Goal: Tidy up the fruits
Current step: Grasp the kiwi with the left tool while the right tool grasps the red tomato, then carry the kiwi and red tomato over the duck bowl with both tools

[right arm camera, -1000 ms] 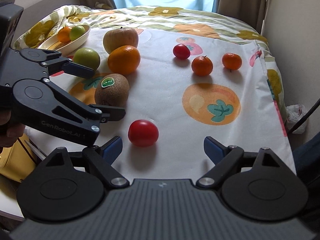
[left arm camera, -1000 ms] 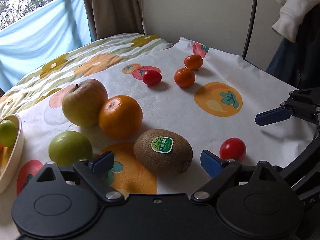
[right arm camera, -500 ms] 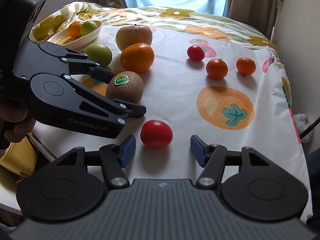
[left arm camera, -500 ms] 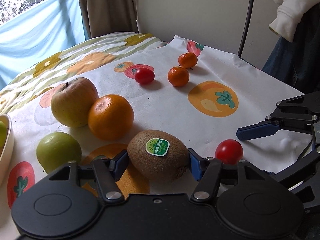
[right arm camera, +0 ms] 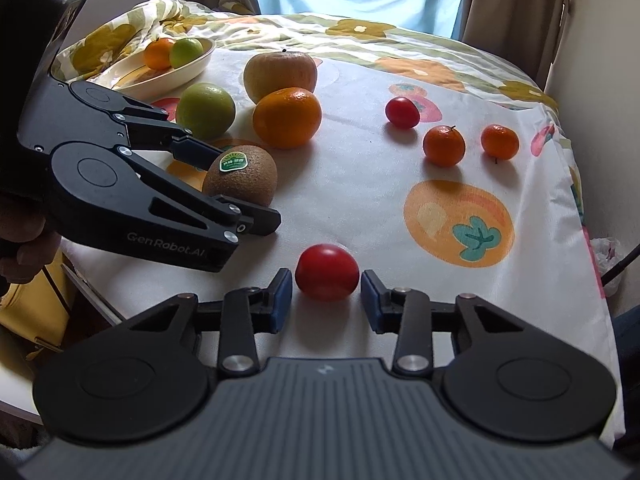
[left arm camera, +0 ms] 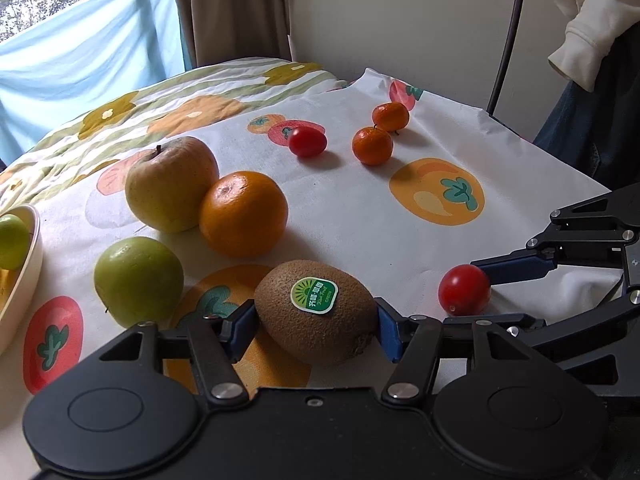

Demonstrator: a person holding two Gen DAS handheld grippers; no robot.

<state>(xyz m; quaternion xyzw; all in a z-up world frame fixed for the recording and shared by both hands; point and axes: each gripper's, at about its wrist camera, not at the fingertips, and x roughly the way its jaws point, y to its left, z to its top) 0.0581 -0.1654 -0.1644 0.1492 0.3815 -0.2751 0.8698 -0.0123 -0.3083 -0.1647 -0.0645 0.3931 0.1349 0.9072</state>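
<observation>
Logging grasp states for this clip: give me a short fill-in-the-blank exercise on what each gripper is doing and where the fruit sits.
1. The left gripper is shut on the ____.
2. The right gripper brackets the near red tomato, its pads not yet ____ it.
3. The bowl holds a small orange fruit and a ____ one.
4. The large orange rests against the ____.

Missing words: kiwi; touching; green; apple.
</observation>
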